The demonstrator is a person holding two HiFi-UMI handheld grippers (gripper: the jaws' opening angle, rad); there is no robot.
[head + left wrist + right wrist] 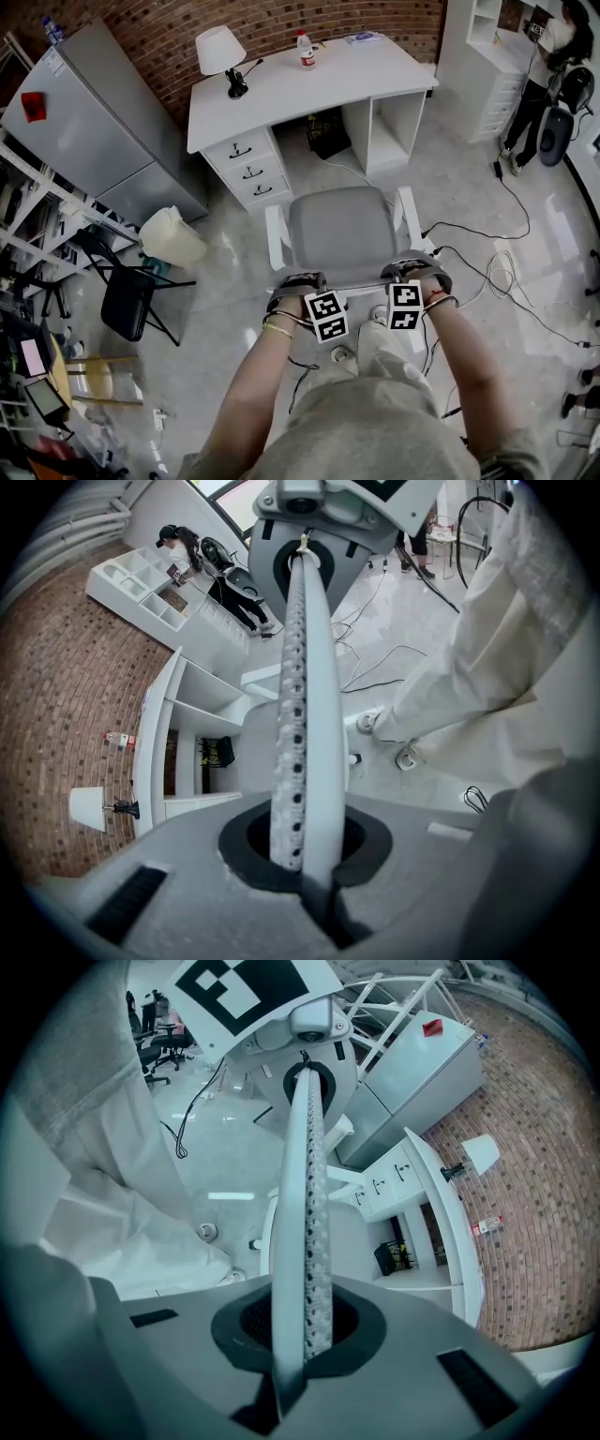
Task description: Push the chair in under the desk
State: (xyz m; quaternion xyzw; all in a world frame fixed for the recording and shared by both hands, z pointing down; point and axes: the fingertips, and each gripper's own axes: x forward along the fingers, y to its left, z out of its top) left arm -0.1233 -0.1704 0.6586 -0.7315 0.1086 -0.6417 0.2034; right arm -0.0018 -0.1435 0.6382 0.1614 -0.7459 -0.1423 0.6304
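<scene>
The chair [341,231] has a grey seat and white armrests and faces the white desk [309,86], with a stretch of floor between them. Its seat points at the desk's open knee space [328,141]. My left gripper [298,282] and right gripper [415,271] sit side by side at the chair's near edge, by the backrest top. Both are shut with nothing between the jaws. In the left gripper view the pressed jaws of the left gripper [302,564] point over the seat [255,754]. The right gripper [306,1077] shows the same over the seat [352,1234].
A lamp [220,56] and a bottle [306,50] stand on the desk, drawers [246,165] at its left. A grey cabinet [89,122], a cream bin [172,234] and a black folding chair [131,298] stand left. Cables [487,262] trail right; a person [544,75] stands far right.
</scene>
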